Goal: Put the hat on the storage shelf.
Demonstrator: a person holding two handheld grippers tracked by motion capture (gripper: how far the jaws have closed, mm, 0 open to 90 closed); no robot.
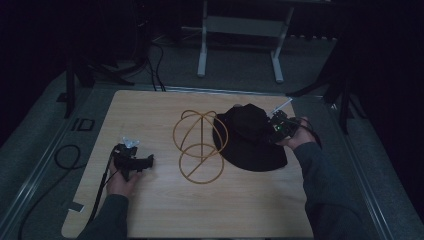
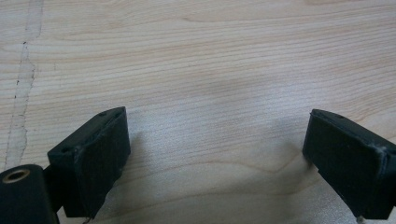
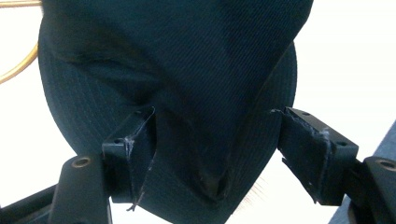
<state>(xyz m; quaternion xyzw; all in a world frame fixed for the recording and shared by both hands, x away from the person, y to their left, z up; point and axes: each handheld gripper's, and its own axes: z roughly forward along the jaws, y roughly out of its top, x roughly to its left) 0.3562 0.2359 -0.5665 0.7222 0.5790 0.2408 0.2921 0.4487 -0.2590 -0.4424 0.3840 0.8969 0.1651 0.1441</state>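
High view: black hat [image 1: 250,137] lies on wooden counter [image 1: 165,210], right of centre, touching gold wire frame [image 1: 200,145]. Right gripper [image 1: 277,127] at hat's right side; left gripper [image 1: 142,162] well apart, low over counter.
Left gripper view: fingers [image 2: 93,158] spread, nothing between them, bare wood below.
Right gripper view: fingers [image 3: 133,149] spread either side of the hat's crown fold, not pinching.
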